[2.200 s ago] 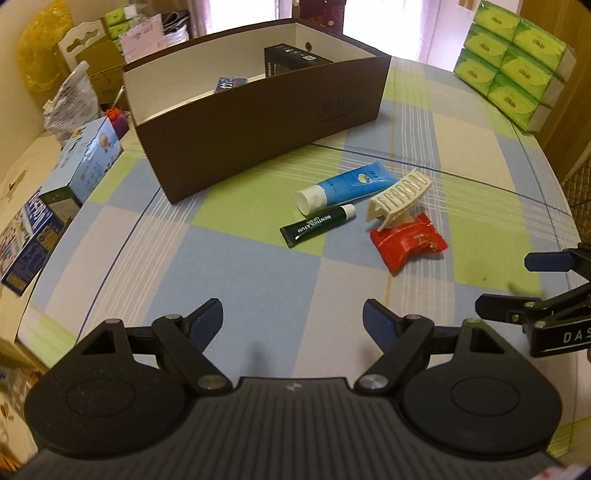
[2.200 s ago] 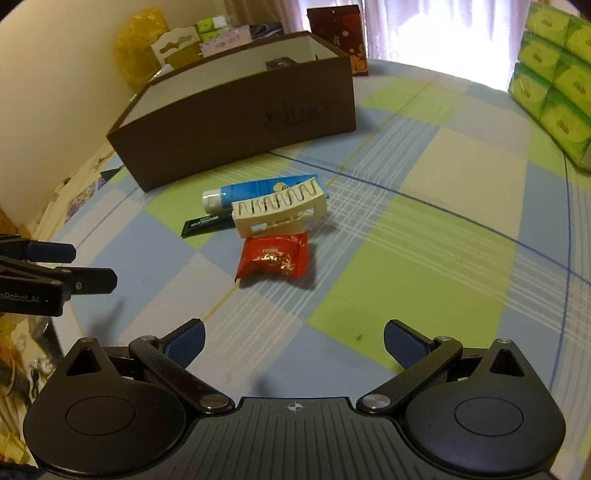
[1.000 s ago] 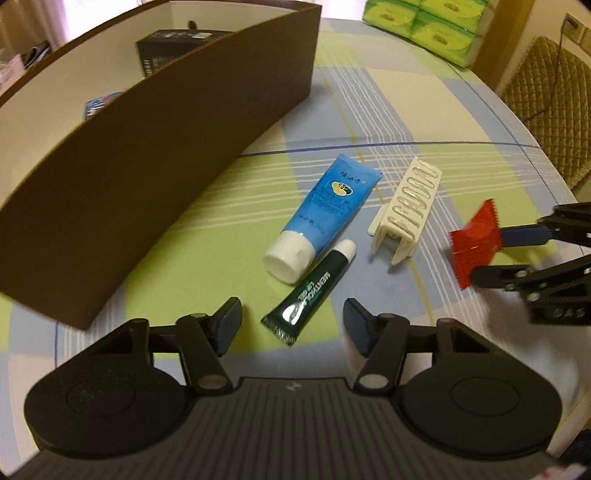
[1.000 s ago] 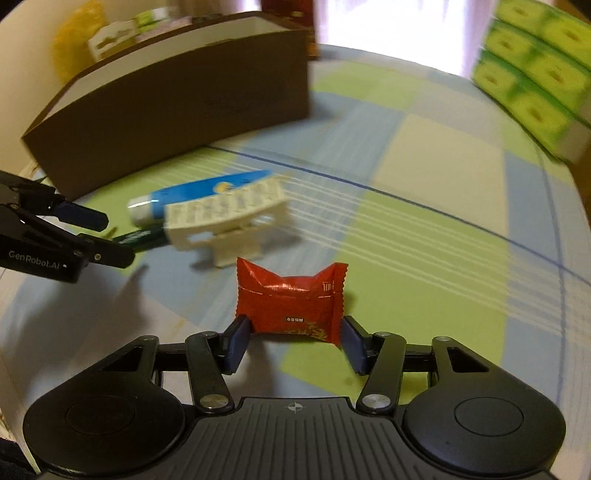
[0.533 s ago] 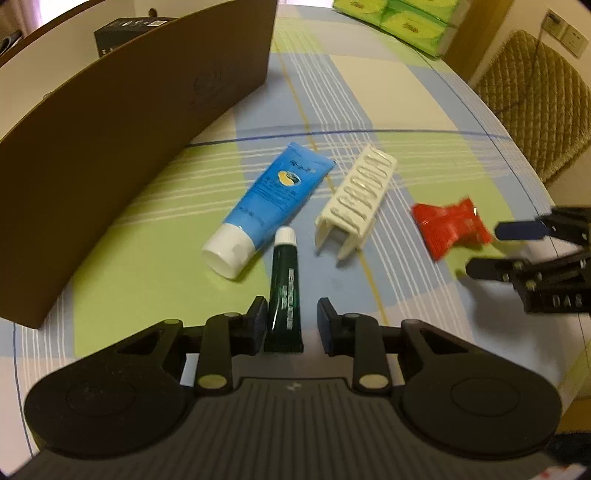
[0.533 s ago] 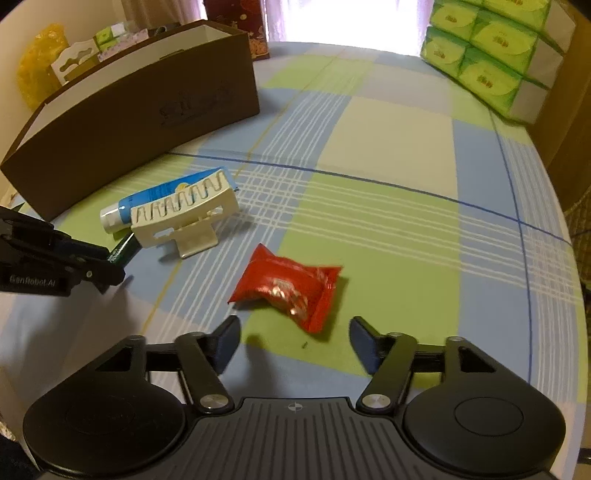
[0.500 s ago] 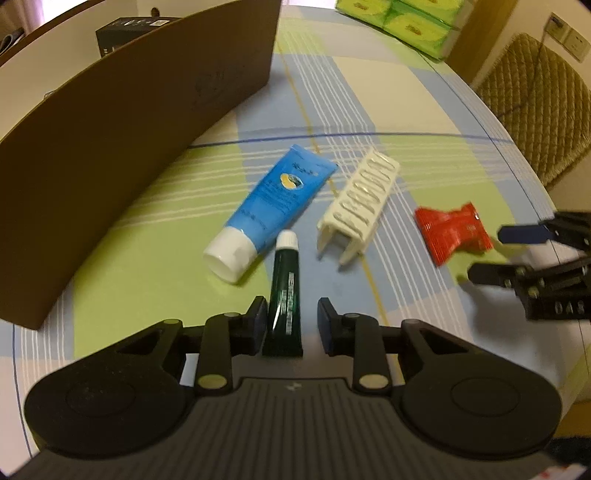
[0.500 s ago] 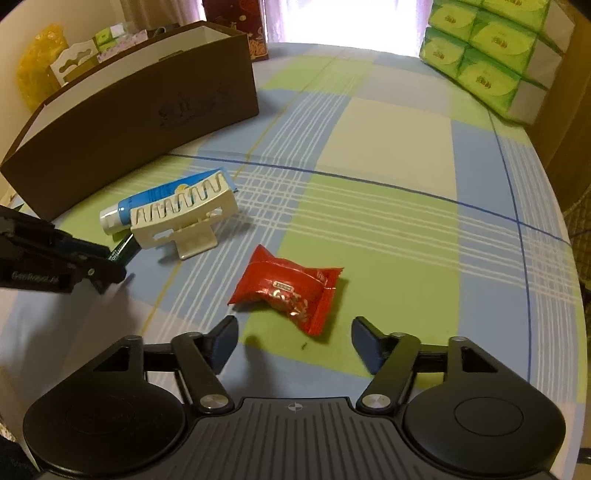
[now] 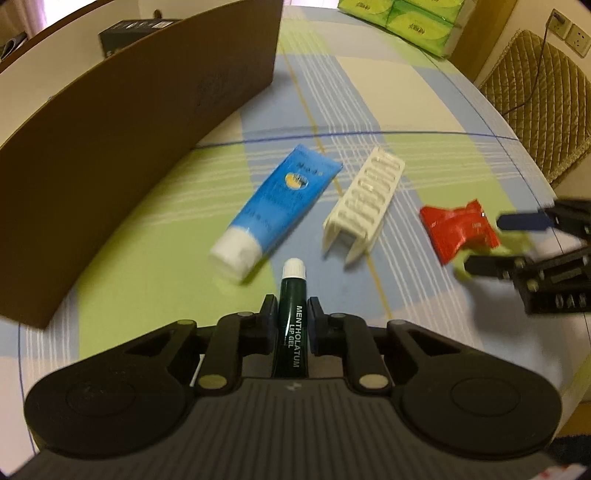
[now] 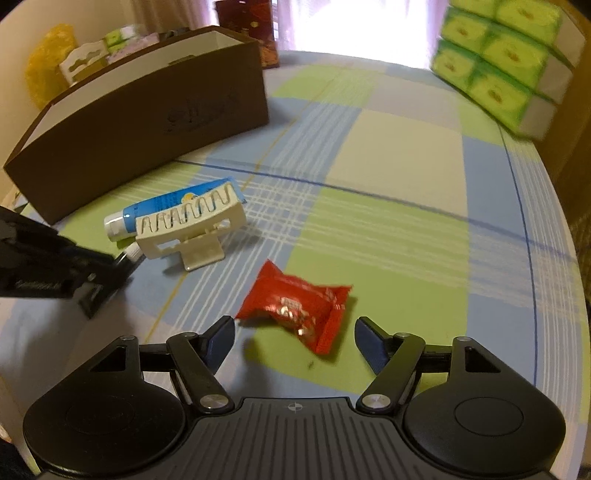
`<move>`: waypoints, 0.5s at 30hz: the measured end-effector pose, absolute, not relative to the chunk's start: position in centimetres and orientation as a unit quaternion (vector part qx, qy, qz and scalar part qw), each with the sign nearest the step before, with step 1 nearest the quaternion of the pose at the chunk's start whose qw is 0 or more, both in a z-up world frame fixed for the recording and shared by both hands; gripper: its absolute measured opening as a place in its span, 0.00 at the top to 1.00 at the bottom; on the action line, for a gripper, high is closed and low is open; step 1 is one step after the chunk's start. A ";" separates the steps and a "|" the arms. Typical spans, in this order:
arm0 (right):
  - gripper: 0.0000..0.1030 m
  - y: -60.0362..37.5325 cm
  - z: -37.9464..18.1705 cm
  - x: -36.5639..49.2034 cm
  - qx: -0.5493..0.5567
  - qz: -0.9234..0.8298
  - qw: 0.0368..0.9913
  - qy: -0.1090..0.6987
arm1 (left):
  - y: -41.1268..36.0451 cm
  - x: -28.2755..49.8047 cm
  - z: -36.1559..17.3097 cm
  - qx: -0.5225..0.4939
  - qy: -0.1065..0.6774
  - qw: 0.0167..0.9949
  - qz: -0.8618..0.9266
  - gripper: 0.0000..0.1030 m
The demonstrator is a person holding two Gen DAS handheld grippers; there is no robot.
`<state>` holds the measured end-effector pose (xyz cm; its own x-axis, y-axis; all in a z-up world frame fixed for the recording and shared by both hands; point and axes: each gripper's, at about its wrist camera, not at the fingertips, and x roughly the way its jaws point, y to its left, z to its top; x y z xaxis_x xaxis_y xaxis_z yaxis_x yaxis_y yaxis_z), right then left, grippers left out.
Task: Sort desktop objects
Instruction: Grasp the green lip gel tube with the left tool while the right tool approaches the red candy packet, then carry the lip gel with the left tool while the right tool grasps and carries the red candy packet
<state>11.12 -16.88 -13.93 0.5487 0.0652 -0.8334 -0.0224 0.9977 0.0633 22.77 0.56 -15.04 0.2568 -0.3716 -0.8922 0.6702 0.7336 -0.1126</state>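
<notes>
My left gripper (image 9: 291,314) is shut on a dark green lip gel tube (image 9: 293,321) with a white cap, low over the checked tablecloth. Just beyond it lie a blue tube (image 9: 275,201) and a white hair claw clip (image 9: 365,201). A red snack packet (image 10: 295,304) lies flat on the cloth in front of my right gripper (image 10: 293,339), which is open around its near end without touching it. The same red snack packet (image 9: 458,229) shows at the right of the left wrist view. The brown open box (image 10: 147,110) stands behind the objects.
Stacked green tissue packs (image 10: 506,55) sit at the far right of the table. A dark box (image 9: 136,31) lies inside the brown box. A woven chair (image 9: 539,96) stands past the table's right edge. Bags and small cartons (image 10: 77,62) crowd the far left.
My left gripper has closed on the lip gel tube. The right gripper let the red packet drop to the cloth and now stands open, a little nearer to it.
</notes>
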 end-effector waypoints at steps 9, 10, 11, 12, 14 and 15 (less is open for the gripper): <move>0.33 -16.1 -14.7 12.5 -0.139 0.199 0.860 0.449 | 5.1 22.3 -14.6 0.130 0.528 0.791 -0.280 0.87; 0.33 -16.1 -14.8 12.6 -0.148 0.211 0.854 0.453 | 5.6 22.3 -14.5 0.128 0.530 0.793 -0.272 0.87; 0.34 -16.1 -14.9 12.9 -0.154 0.222 0.845 0.462 | 6.0 22.4 -14.5 0.125 0.531 0.795 -0.266 0.87; 0.38 -16.2 -15.0 13.1 -0.154 0.230 0.840 0.467 | 6.5 22.5 -14.5 0.122 0.532 0.797 -0.258 0.87; 0.61 -16.4 -15.1 13.3 -0.145 0.235 0.834 0.477 | 7.3 22.6 -14.3 0.117 0.535 0.800 -0.245 0.87; 0.66 -16.3 -15.2 13.5 -0.142 0.227 0.831 0.488 | 7.7 22.6 -14.3 0.114 0.537 0.801 -0.239 0.87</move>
